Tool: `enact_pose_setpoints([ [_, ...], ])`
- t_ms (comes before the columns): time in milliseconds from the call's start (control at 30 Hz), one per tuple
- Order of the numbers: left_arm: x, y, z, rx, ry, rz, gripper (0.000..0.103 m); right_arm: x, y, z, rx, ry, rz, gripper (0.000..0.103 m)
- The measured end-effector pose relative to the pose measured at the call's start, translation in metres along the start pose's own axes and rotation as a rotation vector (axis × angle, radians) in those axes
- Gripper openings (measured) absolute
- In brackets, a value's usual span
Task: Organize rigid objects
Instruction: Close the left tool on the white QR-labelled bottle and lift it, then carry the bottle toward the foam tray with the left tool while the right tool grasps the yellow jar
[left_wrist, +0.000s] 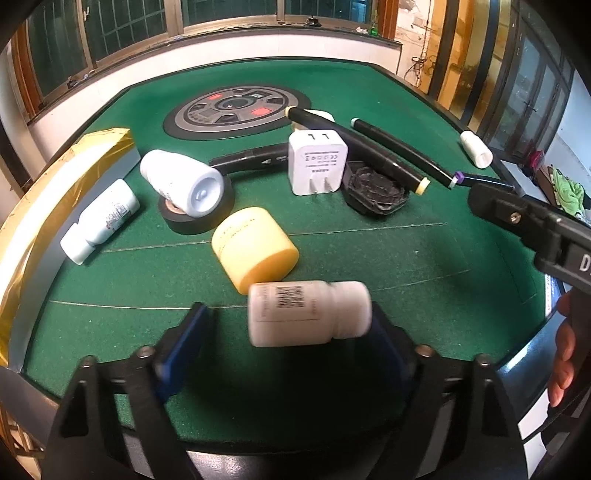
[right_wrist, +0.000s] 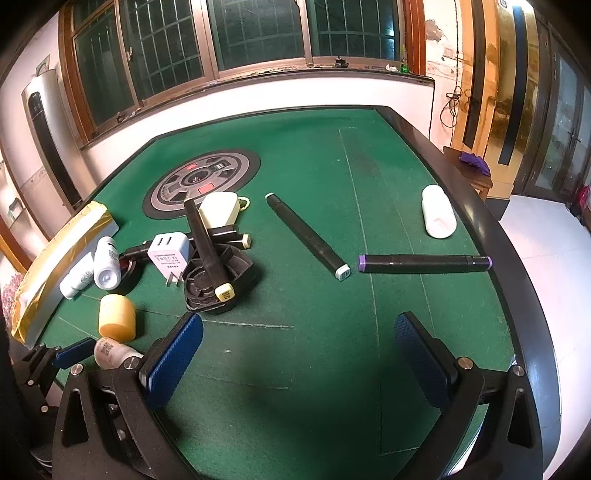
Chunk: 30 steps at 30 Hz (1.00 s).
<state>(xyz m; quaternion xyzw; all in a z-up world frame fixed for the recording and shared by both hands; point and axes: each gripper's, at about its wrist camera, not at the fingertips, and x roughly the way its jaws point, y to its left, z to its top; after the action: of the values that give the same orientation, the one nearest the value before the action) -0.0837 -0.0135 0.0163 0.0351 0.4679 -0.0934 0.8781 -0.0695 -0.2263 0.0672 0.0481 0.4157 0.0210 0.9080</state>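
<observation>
A small white bottle (left_wrist: 308, 314) with a QR label lies sideways between the blue pads of my left gripper (left_wrist: 288, 332), near the table's front edge; it looks blurred and touches only the right pad. The left jaws stand wide. The same bottle (right_wrist: 110, 352) shows in the right wrist view. A yellow jar (left_wrist: 255, 248) lies just beyond it. My right gripper (right_wrist: 299, 354) is open and empty over bare green felt. A purple-capped black marker (right_wrist: 424, 264) and a second black marker (right_wrist: 306, 236) lie ahead of it.
A white charger (left_wrist: 317, 164), black tape roll (left_wrist: 195, 214), two white bottles (left_wrist: 99, 221), more markers and a black ring-shaped piece (left_wrist: 375, 192) cluster mid-table. A gold-edged box (left_wrist: 40, 206) runs along the left. Another white bottle (right_wrist: 437, 216) lies far right.
</observation>
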Motion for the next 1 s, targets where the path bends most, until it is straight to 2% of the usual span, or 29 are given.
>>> enact_pose_setpoints([
  [100,0.003,-0.001,0.0,0.007,0.011,-0.013,0.064,0.002,0.0,0.0,0.003,0.008,-0.002,0.102],
  [133,0.004,-0.001,-0.001,0.007,0.014,-0.016,0.063,0.003,0.001,0.001,0.003,0.009,-0.003,0.102],
  [300,0.003,0.001,-0.002,0.007,0.0,-0.036,0.063,0.002,0.006,0.0,-0.014,0.011,0.007,0.102],
  [433,-0.002,0.021,-0.005,-0.031,0.002,-0.054,0.063,0.0,0.018,0.0,-0.046,0.006,0.032,0.102],
  [500,-0.004,0.037,-0.008,-0.068,0.008,-0.054,0.063,0.0,0.027,-0.001,-0.073,0.012,0.061,0.102],
  [567,-0.007,0.054,-0.011,-0.105,0.01,-0.048,0.063,0.001,0.036,-0.002,-0.094,0.04,0.126,0.1],
  [600,-0.009,0.061,-0.013,-0.12,0.009,-0.044,0.063,0.001,0.042,-0.002,-0.102,0.056,0.173,0.098],
  [667,-0.013,0.075,-0.018,-0.152,0.007,-0.039,0.063,0.0,0.056,-0.004,-0.131,0.07,0.241,0.085],
  [767,-0.018,0.09,-0.024,-0.187,0.004,-0.034,0.063,0.001,0.083,-0.007,-0.214,0.088,0.324,0.077],
  [800,-0.02,0.094,-0.026,-0.196,0.0,-0.032,0.063,0.003,0.092,-0.008,-0.235,0.097,0.345,0.076],
  [867,-0.023,0.099,-0.028,-0.209,-0.007,-0.03,0.063,0.009,0.105,-0.01,-0.258,0.113,0.363,0.065],
  [933,-0.026,0.104,-0.027,-0.221,-0.015,-0.03,0.063,0.019,0.116,-0.011,-0.273,0.136,0.386,0.059],
  [1000,-0.029,0.107,-0.026,-0.233,-0.025,-0.029,0.063,0.029,0.123,-0.011,-0.265,0.162,0.396,0.059],
])
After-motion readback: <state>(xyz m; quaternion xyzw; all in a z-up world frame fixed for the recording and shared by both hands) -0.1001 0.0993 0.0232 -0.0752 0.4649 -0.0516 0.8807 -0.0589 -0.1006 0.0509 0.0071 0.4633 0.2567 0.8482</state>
